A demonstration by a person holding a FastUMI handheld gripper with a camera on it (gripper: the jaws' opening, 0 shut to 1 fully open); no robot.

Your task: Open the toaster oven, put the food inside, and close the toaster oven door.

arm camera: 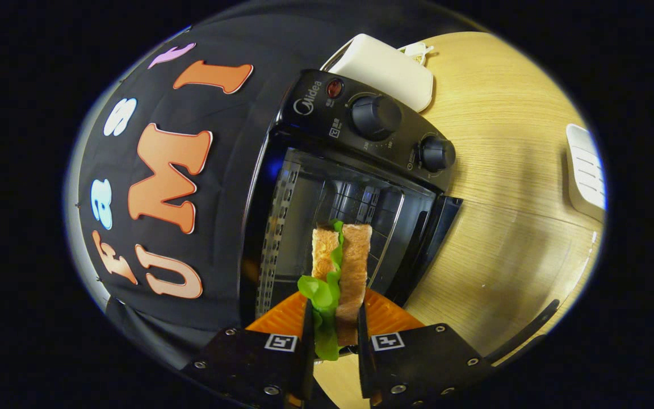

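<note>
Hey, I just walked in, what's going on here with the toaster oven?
A person is working a handheld gripper, and its fingers are shut on a sandwich of toast and lettuce. The toaster oven just beyond the fingers already has its door open, and the sandwich is held up in front of the opening, apparently not yet set inside. The oven stands on a wooden table.

Sandwich (341, 267) (lettuce showing) clamped between the gripper (332, 329) fingers, just before the open toaster oven (361, 165).
</note>
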